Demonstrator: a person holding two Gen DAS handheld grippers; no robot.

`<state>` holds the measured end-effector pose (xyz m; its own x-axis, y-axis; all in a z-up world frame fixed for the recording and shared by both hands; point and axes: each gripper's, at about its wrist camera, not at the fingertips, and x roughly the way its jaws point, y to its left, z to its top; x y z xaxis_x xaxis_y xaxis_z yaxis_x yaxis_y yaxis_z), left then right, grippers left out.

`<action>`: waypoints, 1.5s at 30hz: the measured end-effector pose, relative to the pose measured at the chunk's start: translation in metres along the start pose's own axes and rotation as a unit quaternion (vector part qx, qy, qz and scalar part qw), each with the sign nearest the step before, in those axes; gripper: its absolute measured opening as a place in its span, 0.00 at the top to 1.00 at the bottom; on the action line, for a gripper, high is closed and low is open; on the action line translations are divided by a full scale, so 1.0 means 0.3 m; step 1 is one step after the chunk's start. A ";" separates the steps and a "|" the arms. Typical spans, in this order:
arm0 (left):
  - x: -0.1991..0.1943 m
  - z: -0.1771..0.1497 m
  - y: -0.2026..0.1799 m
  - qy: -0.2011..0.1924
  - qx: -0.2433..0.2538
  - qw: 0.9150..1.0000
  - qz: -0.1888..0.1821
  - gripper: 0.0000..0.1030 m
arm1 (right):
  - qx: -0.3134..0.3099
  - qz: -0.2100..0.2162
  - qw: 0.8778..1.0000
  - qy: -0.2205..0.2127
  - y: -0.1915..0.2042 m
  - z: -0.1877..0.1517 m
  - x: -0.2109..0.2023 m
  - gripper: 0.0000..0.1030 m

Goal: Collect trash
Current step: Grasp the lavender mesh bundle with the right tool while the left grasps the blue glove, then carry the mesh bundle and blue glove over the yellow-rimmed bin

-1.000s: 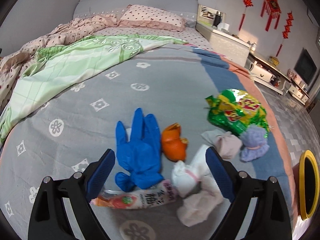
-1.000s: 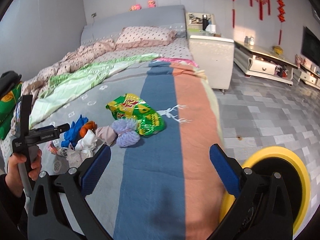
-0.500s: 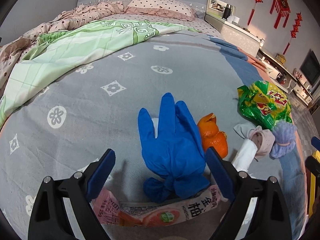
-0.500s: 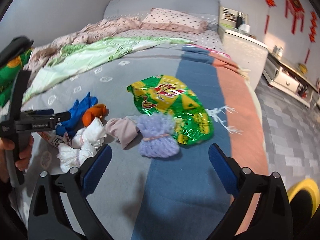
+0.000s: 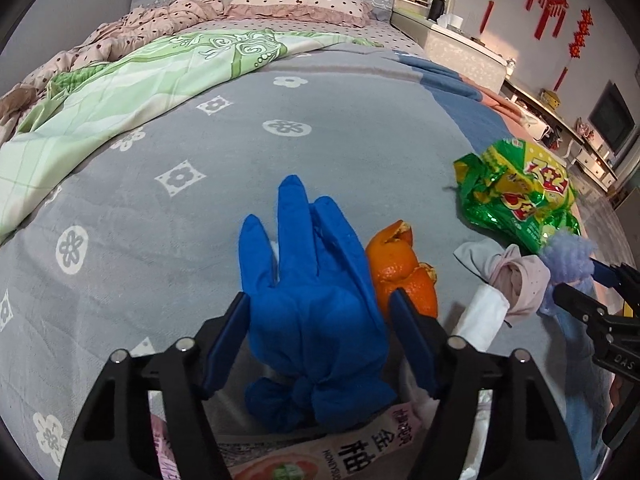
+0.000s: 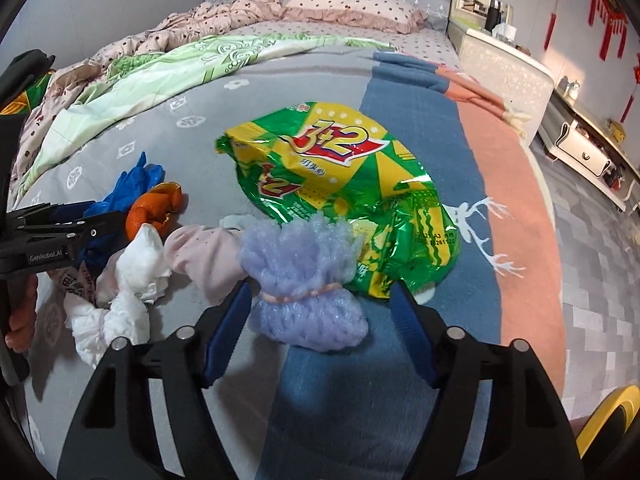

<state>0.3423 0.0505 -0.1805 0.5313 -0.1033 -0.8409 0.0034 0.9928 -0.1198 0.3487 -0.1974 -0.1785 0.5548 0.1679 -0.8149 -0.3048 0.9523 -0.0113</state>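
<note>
Left wrist view: my left gripper (image 5: 318,332) is closing astride the blue glove (image 5: 310,312) so its pads catch the bunched palm, not yet pressing.

The grey blanket (image 5: 340,120) beyond the blue glove (image 5: 312,300) lies bare and passable. Orange peel (image 5: 404,272) crowds the glove's right side, and the snack bag (image 6: 352,192) touches the purple bundle (image 6: 304,280) from behind; blue blanket in front of the bundle is bare.

The glove (image 5: 316,320) is bright blue and the peel (image 5: 404,276) is orange. The snack bag (image 6: 352,200) is green and yellow with red figures. The foam net (image 6: 304,280) is pale lilac. The bed cover (image 5: 320,120) is grey with white flowers.
</note>
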 end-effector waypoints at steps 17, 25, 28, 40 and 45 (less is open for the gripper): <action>-0.055 -0.004 -0.010 -0.018 0.010 1.000 0.007 0.87 | 0.010 0.013 0.999 -0.028 0.025 -0.006 -0.078 0.59; -0.177 -0.027 -0.013 -0.044 0.012 0.999 -0.002 0.88 | 0.021 0.030 0.998 -0.053 0.046 -0.058 -0.234 0.59; -0.233 -0.043 -0.024 -0.053 0.015 0.998 -0.007 0.88 | 0.032 0.033 0.997 -0.063 0.044 -0.094 -0.305 0.59; -0.488 -0.071 -0.128 -0.099 0.031 0.994 -0.047 0.88 | 0.067 0.026 0.990 -0.122 -0.006 -0.211 -0.630 0.59; -0.591 -0.080 -0.210 -0.117 0.044 0.990 -0.068 0.88 | 0.079 0.016 0.986 -0.147 -0.051 -0.257 -0.768 0.59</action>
<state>0.2277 0.0048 -0.0366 0.7028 -0.2290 -0.6735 0.1556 0.9733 -0.1685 0.1661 -0.2704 -0.0352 0.7548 0.2424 -0.6096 -0.2138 0.9694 0.1208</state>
